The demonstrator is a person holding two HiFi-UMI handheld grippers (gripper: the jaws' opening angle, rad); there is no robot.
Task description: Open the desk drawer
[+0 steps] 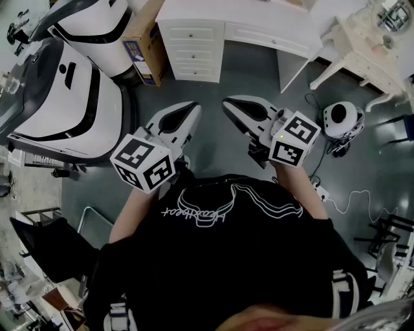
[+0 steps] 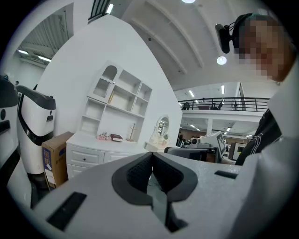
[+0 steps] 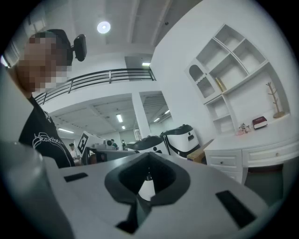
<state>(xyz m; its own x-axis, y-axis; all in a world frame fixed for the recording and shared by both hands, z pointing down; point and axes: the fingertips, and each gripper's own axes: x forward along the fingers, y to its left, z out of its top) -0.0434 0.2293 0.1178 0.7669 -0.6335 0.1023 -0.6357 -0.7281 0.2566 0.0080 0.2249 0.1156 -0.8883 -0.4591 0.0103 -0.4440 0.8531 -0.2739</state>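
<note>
Head view: the left gripper (image 1: 190, 108) and right gripper (image 1: 228, 103) both have their dark-padded jaws pressed together on nothing, and are held level side by side. The white desk (image 1: 259, 16) stands well ahead across the dark floor (image 1: 213, 90). Its drawer stack (image 1: 194, 50), smooth panelled fronts with small knobs running crosswise, lies straight beyond the left gripper, probably the nearer one.
</note>
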